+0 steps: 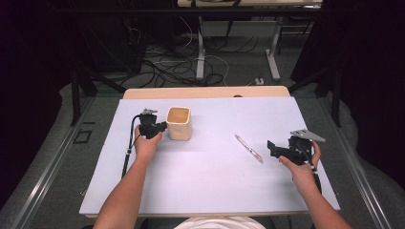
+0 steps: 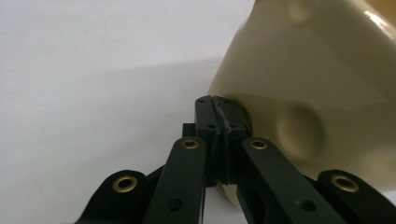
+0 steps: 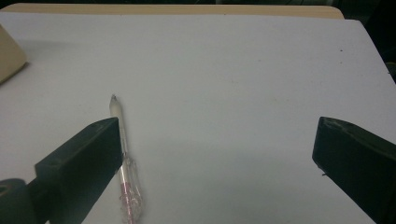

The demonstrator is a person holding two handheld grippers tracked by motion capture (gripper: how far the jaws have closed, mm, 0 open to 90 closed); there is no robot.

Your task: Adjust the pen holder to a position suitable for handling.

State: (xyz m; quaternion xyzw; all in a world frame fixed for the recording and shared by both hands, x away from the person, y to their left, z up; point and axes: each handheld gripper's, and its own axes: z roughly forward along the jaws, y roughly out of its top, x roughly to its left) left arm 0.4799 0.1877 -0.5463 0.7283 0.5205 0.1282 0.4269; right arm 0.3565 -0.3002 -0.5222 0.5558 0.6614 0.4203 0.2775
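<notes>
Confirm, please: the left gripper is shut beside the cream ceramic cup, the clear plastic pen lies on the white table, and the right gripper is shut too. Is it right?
Not fully. The right gripper is open: the right gripper view shows its jaws far apart, with the clear plastic pen beside one jaw on the white table. The left gripper is shut at the cream ceramic cup, as you say.

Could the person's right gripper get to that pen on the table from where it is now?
Probably yes. The right gripper stands open beside the pen, with bare table between them. In the right gripper view the pen lies just past one jaw. The cup sits far off.
</notes>
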